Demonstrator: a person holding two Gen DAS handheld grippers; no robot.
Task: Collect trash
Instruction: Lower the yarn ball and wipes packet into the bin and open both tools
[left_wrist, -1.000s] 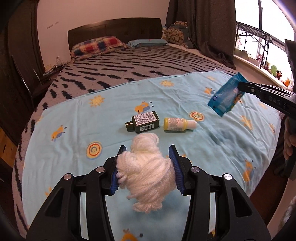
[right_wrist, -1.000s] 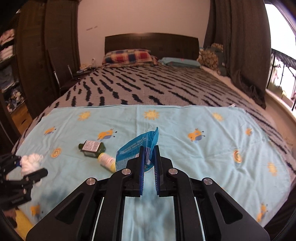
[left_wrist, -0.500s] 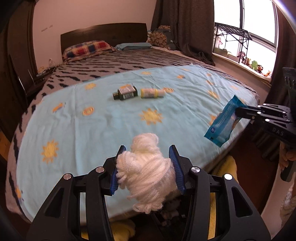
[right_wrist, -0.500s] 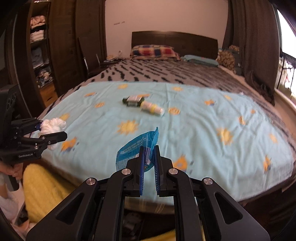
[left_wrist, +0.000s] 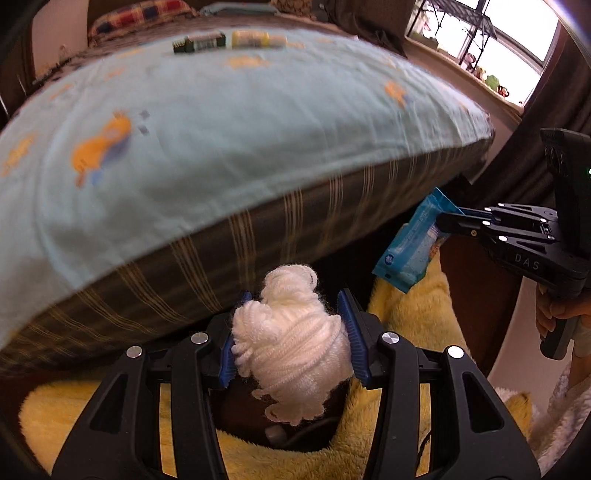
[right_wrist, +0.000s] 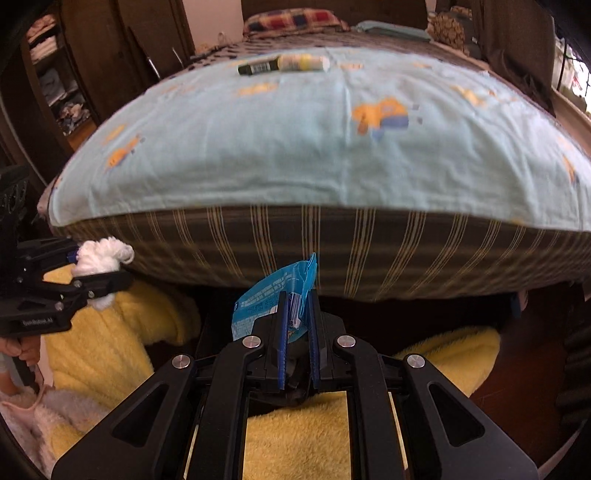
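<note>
My left gripper (left_wrist: 291, 299) is shut on a ball of white yarn (left_wrist: 291, 343), held in front of the bed's striped side and above a dark opening among yellow fabric. My right gripper (right_wrist: 298, 295) is shut on a crumpled blue plastic wrapper (right_wrist: 273, 291), also low beside the bed. Each gripper shows in the other view: the right gripper (left_wrist: 443, 218) with the blue wrapper (left_wrist: 410, 247) at the right, the left gripper (right_wrist: 107, 266) with the white yarn (right_wrist: 99, 254) at the far left. A dark bottle (right_wrist: 255, 67) and a yellow-white bottle (right_wrist: 303, 62) lie on the blue sheet.
The bed's edge (right_wrist: 332, 240) with its striped mattress side stands right ahead. Yellow fluffy fabric (right_wrist: 107, 339) lies on the floor around a dark gap (left_wrist: 258, 424). A wardrobe (right_wrist: 74, 74) is at the left, a window (left_wrist: 498, 40) at the right. A hand (left_wrist: 554, 317) holds the right gripper's handle.
Both grippers have come down and back from above the bed to below its edge, keeping the yarn and the wrapper. The bottles on the sheet now look far off.
</note>
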